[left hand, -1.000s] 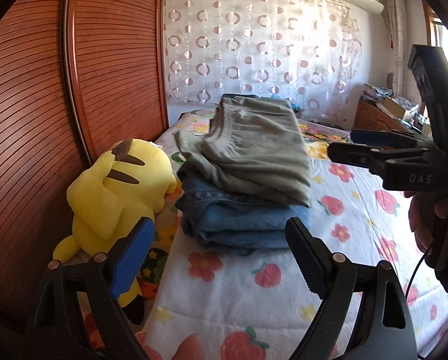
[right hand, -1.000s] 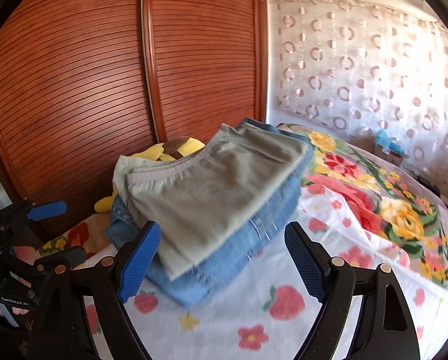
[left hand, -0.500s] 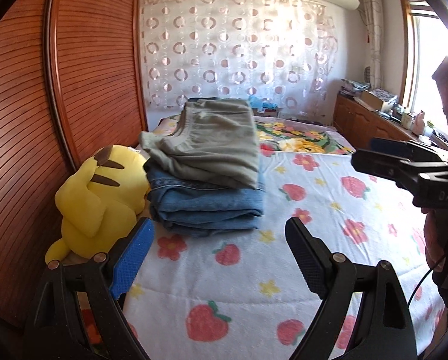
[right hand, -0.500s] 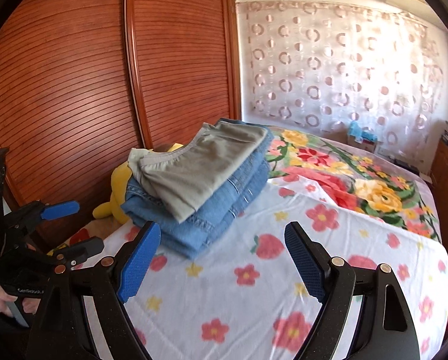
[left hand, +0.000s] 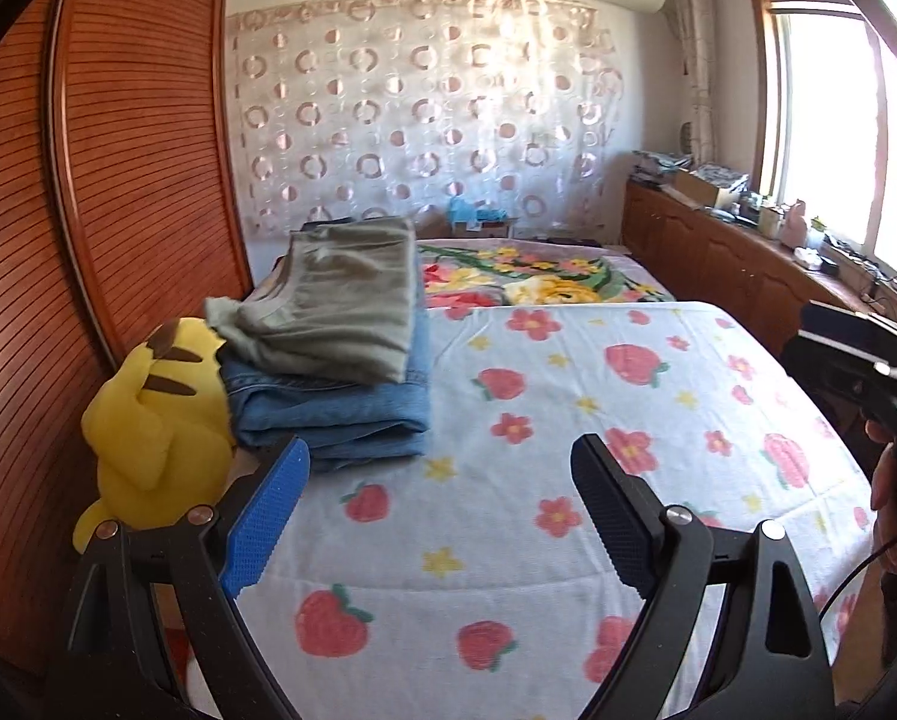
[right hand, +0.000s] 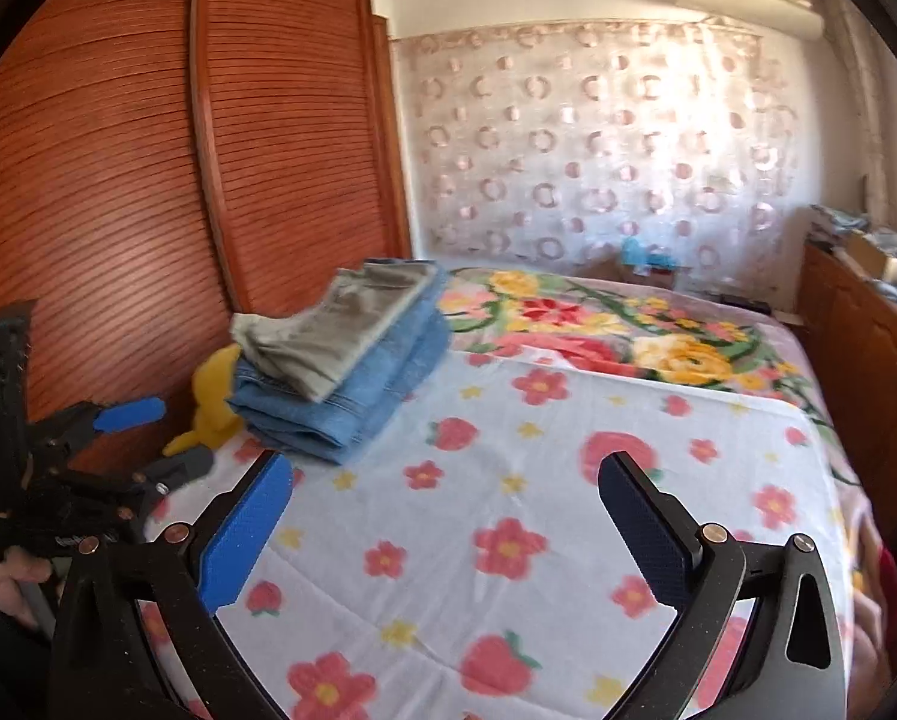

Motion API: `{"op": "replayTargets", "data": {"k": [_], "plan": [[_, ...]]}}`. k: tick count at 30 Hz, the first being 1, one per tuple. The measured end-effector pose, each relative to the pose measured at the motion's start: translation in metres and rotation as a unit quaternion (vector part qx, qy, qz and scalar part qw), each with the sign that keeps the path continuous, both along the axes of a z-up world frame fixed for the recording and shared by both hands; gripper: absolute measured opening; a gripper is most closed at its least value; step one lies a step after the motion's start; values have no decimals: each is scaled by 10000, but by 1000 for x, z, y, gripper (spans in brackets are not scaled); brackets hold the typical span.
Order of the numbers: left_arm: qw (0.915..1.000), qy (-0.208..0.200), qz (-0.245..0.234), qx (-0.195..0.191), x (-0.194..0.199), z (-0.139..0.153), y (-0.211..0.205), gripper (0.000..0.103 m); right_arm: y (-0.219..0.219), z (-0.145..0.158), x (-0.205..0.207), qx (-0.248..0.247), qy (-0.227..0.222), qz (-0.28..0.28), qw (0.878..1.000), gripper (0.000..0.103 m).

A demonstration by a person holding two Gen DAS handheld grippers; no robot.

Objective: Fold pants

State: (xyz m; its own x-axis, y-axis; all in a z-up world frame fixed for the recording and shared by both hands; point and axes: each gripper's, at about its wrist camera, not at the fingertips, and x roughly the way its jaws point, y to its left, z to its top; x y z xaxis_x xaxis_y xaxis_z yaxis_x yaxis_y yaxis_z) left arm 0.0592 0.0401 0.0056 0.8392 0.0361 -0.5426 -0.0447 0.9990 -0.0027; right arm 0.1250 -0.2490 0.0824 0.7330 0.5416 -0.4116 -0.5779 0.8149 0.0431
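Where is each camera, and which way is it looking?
Left wrist: sits on the left gripper, above the bed, looking along its open fingers toward the curtain; the right gripper and a hand show at the right edge.
Right wrist: sits on the right gripper, facing the wardrobe and curtain; the left gripper and a hand show at the left edge.
Both see: the green pants on the jeans, the yellow plush, the bed.
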Motion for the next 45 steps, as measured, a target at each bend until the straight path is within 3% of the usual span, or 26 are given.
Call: {"op": "replayTargets", "data": {"k": [14, 30, 45], "plan": [[9989, 35, -469, -34, 1, -6, -56, 89, -37, -10, -30, -43, 87, -1083, 9941, 102], [9971, -345, -672, -30, -9, 37, -76, 89, -37, 3, -53, 134, -264, -1364, 9902, 102], [9962, -715, -504, -31, -23, 67, -63, 89, -46, 2, -69, 355, -661, -1391, 9874, 102]]}}
